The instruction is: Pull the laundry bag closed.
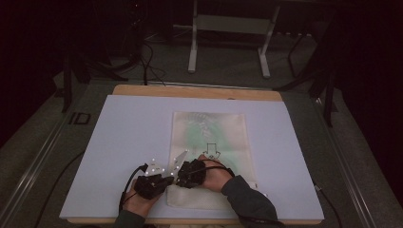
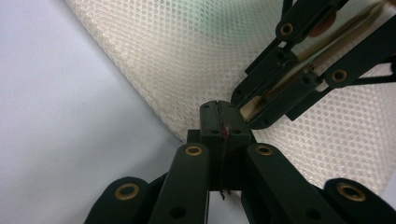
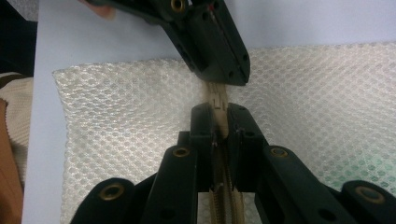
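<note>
Mesh pouch (image 1: 209,142) lies flat on the white board (image 1: 119,142) covering the desk, its near end at the board's near edge, right of centre; the mesh is whitish, with something green showing through farther up. A tan zipper (image 3: 219,105) runs along the pouch near its near end. My right claw (image 3: 218,122) is clamped on the zipper, jaws together with the tan tape and teeth pinched between them. My left claw (image 2: 223,122) sits just beside it with jaws together; a thin dark sliver shows in the seam between them, likely the pull tab, though I cannot tell for certain. Judgement: the two claws meet tip to tip so that one anchors the tape while the other draws the slider, otherwise the limp mesh would simply bunch. Writing: a black arrow-shaped mark (image 1: 211,150) shows on the pouch, lettering too small to read. "ID" (image 1: 79,118) is printed on the surface left of the board.
</note>
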Motion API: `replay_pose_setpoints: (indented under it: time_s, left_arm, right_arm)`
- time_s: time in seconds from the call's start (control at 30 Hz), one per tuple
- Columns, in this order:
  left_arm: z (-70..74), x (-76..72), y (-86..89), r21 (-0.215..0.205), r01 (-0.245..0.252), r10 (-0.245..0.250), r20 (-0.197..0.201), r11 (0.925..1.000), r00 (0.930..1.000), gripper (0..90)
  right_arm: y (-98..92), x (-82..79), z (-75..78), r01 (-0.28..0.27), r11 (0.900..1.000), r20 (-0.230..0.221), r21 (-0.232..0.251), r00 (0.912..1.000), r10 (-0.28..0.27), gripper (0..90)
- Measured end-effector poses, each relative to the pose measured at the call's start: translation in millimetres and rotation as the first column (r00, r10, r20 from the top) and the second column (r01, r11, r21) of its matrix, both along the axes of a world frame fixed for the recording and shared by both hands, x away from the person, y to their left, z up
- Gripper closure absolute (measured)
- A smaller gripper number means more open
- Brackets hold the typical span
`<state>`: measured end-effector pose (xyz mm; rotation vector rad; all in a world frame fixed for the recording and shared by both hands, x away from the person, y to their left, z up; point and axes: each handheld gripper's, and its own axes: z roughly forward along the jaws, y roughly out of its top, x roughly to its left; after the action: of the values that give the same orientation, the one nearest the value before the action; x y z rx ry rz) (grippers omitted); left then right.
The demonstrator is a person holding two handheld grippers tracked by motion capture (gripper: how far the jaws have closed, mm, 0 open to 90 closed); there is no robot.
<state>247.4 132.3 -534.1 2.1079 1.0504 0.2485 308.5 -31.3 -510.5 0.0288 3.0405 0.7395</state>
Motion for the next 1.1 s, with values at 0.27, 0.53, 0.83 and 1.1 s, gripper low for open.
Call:
replay_pose_setpoints:
  time_s: [0.27,0.53,0.83,1.1]
  left_arm:
    - [-0.5,-0.5,-3.5,0.021,-0.010,0.010,0.015,0.9997,0.9998,89.4]
    - [-1.1,0.1,-2.3,0.014,-0.004,0.004,0.010,0.9999,0.9999,89.5]
    - [-1.4,0.0,-2.2,0.014,-0.003,0.003,0.012,0.9999,0.9999,89.5]
    - [-1.3,0.3,-1.6,0.014,-0.002,0.002,0.009,0.9999,1.0000,89.5]
  right_arm:
    - [1.2,-3.2,1.1,-0.003,1.000,0.016,-0.019,0.9999,0.004,82.3]
    - [0.1,-4.5,1.3,-0.012,1.000,0.022,-0.023,0.9997,0.013,82.4]
    - [-3.1,-6.1,2.1,-0.015,0.999,0.029,-0.033,0.9995,0.016,82.4]
    - [-6.5,-7.0,3.7,-0.022,0.998,0.035,-0.056,0.9991,0.024,82.4]
